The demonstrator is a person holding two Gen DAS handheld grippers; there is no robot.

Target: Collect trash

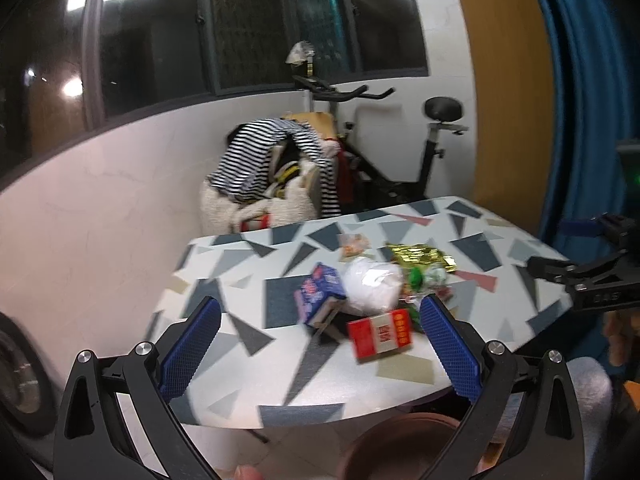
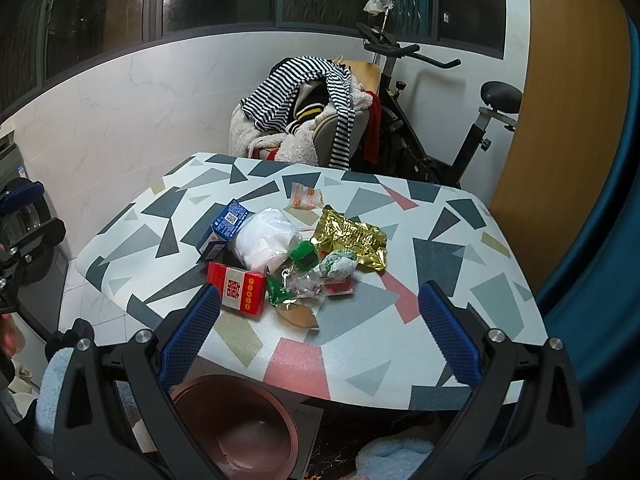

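Trash lies clustered mid-surface (image 2: pixel 452 264): one red box (image 2: pixel 240 287), one blue carton (image 2: pixel 226 224), one white plastic bag (image 2: pixel 266 242), one gold foil wrapper (image 2: pixel 352 236), one small clear packet (image 2: pixel 306 196), several green-printed wrappers. One brown bin (image 2: pixel 244 428) below the near edge, nothing visible inside. My left gripper (image 1: pixel 320 346) and right gripper (image 2: pixel 320 338) hover with jaws spread wide, holding nothing.

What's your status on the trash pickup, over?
Left gripper open, empty; right gripper open, empty. Trash pile untouched on the table; brown bin below its near edge. Nothing blocking.
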